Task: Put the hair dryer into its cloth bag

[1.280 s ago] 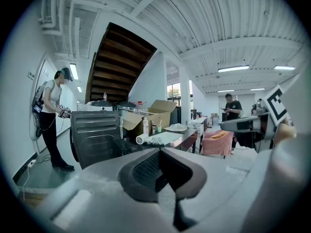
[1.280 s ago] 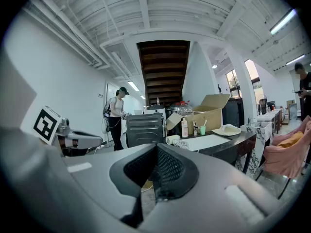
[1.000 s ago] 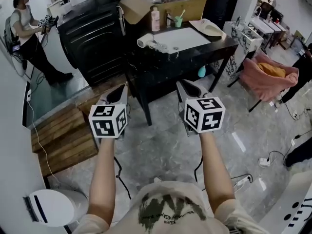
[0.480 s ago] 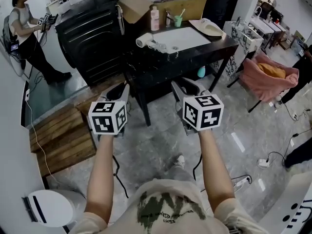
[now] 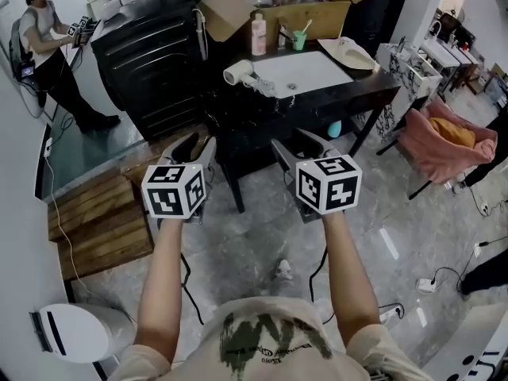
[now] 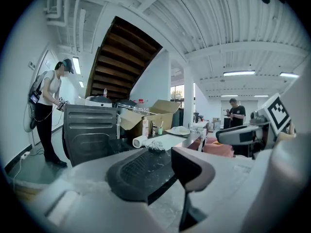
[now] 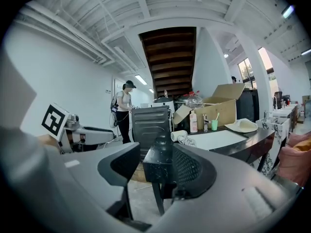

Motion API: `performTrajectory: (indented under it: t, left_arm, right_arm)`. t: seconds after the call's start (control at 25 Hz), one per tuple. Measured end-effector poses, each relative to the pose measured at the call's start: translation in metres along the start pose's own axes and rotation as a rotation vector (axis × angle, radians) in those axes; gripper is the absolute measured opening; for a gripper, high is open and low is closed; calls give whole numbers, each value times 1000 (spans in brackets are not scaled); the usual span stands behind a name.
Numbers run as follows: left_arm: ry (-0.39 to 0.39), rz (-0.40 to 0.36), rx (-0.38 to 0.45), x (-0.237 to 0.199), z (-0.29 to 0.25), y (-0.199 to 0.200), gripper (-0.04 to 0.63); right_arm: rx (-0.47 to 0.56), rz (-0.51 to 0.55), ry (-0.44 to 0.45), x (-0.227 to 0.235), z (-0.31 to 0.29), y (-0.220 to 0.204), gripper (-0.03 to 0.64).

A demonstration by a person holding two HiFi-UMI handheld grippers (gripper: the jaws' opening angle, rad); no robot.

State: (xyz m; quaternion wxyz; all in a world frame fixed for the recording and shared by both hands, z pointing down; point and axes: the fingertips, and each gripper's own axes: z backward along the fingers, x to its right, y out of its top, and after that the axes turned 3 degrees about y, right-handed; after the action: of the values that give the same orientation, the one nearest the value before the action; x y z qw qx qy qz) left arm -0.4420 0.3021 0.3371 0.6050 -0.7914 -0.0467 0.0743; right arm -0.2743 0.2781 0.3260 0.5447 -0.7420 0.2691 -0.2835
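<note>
Two claws: your left claw [image 5: 196, 145] and right claw [image 5: 298, 146] are both opening and hold nothing, probably readying a grasp.
Hair dryer [image 5: 236, 71]: lies on the black table [image 5: 248, 111], well ahead of you, untouched.

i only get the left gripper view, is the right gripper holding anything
Observer: No. The right gripper has nothing between its jaws, and they are opening.
Operator: ok whats on the floor to my left, the gripper body blocks it
Observer: A low wooden platform lies there, left of the table.
Operator: anything under the table
Observer: Yes, a small teal object shows beneath the front edge, toward the right legs.
</note>
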Motion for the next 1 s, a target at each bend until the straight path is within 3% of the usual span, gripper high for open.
performTrajectory:
  t: [0.24,0.44,1.0]
  left_arm:
    - [22,4,-31,3,-42,2,224]
    - [43,72,-52,4,-77,5,302]
    - [204,77,-54,-4,-134,17,308]
  right_arm:
    - [-16,-1,60,40,-33,8,233]
    - [-53,3,137,67,-63,12,265]
    - [-112,46,292,124,-125,21,293]
